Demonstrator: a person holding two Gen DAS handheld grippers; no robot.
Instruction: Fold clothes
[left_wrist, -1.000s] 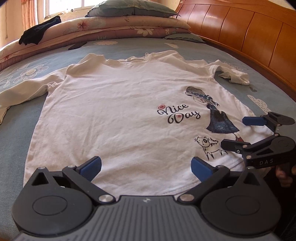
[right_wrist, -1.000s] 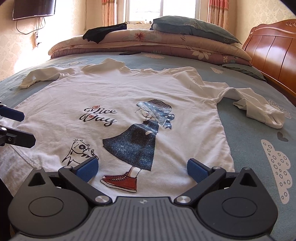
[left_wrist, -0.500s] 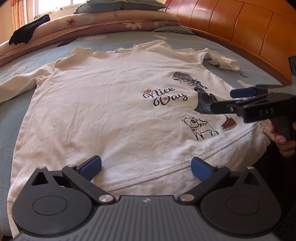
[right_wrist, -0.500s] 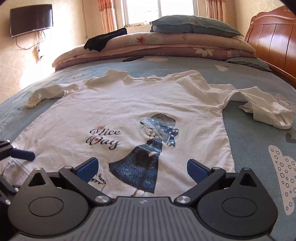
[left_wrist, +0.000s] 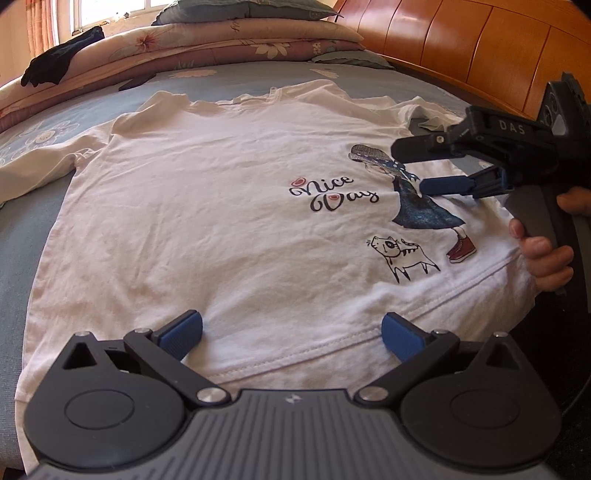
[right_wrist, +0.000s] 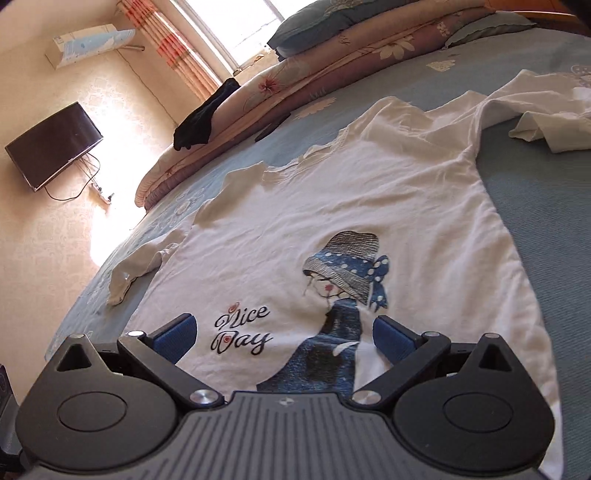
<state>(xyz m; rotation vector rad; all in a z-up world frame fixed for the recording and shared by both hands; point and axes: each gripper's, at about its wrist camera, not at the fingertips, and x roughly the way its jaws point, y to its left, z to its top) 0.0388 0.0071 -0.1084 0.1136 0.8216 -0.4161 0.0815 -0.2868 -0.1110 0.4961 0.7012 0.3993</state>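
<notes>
I see a wide bed with a blue-grey sheet (left_wrist: 33, 236), and a wooden headboard (left_wrist: 480, 59) along its right side. Folded floral quilts (right_wrist: 295, 85) and pillows are stacked at the far end, with a dark garment (left_wrist: 55, 62) draped over them. A television (right_wrist: 53, 146) hangs on the wall in my right wrist view.

A white long-sleeved shirt (left_wrist: 207, 221) lies flat and face up across the sheet, hem nearest me and both sleeves stretched outward. Its print shows a girl in a hat, a small cat and the words "Nice Day" (left_wrist: 332, 192).

My left gripper (left_wrist: 291, 334) hangs over the hem, its blue pads spread wide with nothing between them. My right gripper (right_wrist: 282, 334) is tilted above the printed girl, its jaws also spread apart and empty. A hand (left_wrist: 546, 254) holds its handle beside the shirt's right edge.
</notes>
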